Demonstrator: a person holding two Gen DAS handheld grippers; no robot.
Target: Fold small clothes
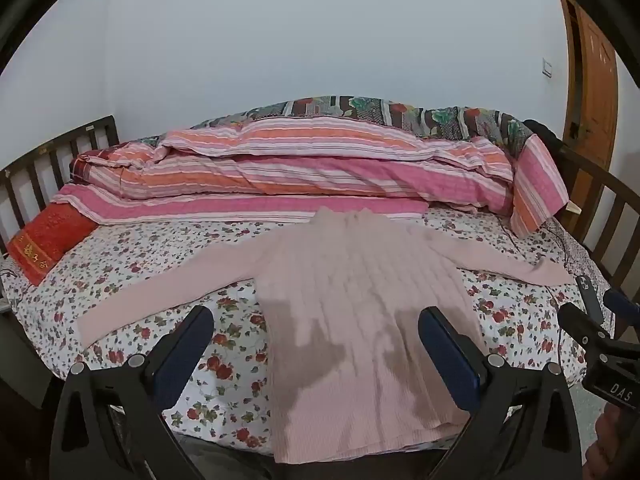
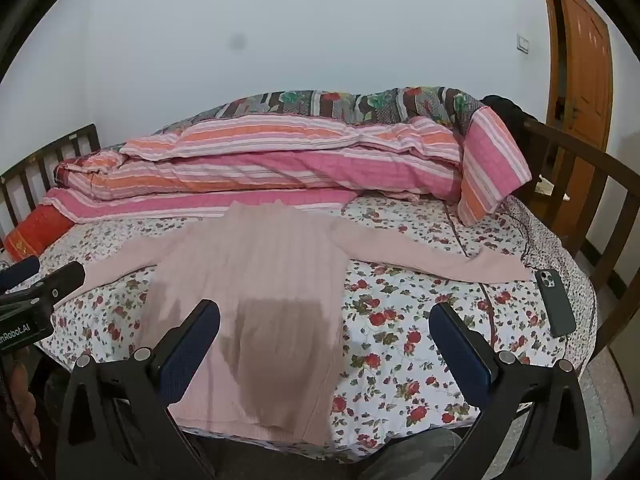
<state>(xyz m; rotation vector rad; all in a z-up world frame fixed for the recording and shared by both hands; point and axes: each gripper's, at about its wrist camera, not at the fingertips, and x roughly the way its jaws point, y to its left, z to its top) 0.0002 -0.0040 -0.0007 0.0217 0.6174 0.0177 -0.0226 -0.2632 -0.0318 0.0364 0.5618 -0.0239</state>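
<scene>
Plainly, a pink ribbed sweater (image 1: 360,312) lies flat on the bed (image 1: 168,256), front up or back up cannot be told. Its hem reaches the bed's near edge and hangs slightly over it; its collar points to the far side, just short of the striped quilt (image 1: 280,176) bundled along the far edge. Both sleeves are spread out sideways, one toward the bed's left end, the other toward the right end, where its cuff ends near a dark phone (image 2: 555,302) lying close to the right edge.

The left tongs (image 1: 316,332) hang above the near edge with jaws spread wide and nothing between the pads; one finger (image 1: 188,344) sits over the flowered sheet, the other over the sweater's lower body. The right tongs (image 2: 324,328) are likewise wide open and empty, over the sweater's right side and the bare sheet beside it. Shadows of both tools fall on the sweater's lower half.

A red cushion (image 1: 48,244) rests at the bed's left end by the wooden rail (image 1: 60,152). A wooden door (image 2: 584,56) stands behind the right end.
</scene>
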